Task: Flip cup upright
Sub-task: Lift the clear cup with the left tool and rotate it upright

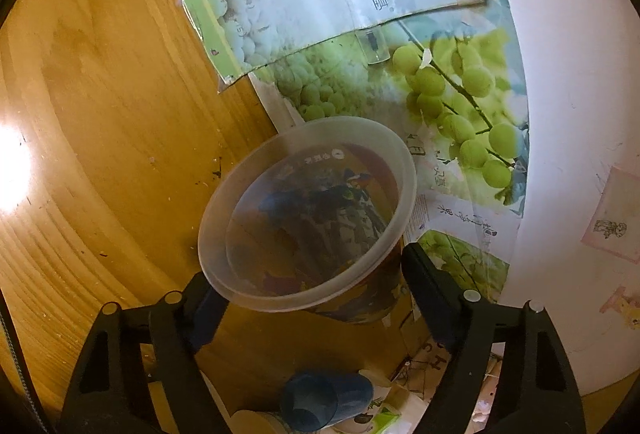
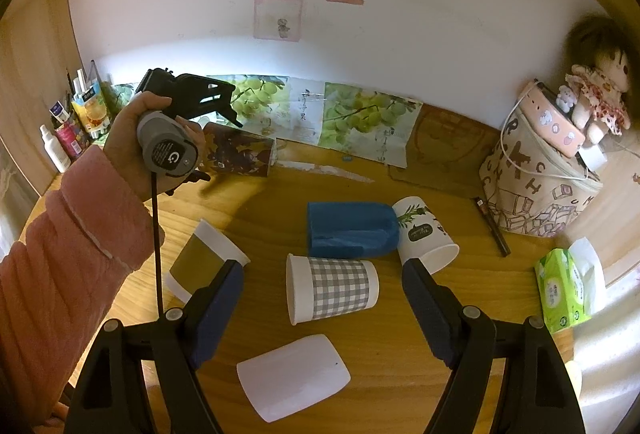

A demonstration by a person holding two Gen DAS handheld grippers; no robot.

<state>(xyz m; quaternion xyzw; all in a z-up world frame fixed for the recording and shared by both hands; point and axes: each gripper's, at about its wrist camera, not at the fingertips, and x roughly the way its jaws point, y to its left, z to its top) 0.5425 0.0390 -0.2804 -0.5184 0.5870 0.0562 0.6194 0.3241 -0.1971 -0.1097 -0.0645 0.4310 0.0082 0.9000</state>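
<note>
Left wrist view: my left gripper (image 1: 308,286) is clamped across the translucent printed cup (image 1: 308,218), just below the rim, cup tipped sideways above the wooden table (image 1: 120,113). Likely light, thin-walled, slippery plastic that dents easily; I'd squeeze gently mid-body. My right gripper (image 2: 322,284) is spread apart, holding nothing.

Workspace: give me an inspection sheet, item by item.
Surface: wooden table, grape-print sheets at the wall.
Job's things: clear printed cup between the left gripper fingers, tilted; contact unclear.
Clutter: blue cup, checked cup, gold-band cup, leaf-print cup, white cup lying down; tissue pack; doll.
Grippers: right gripper open, empty.
Cables: black lead.
Surroundings: white wall.
</note>
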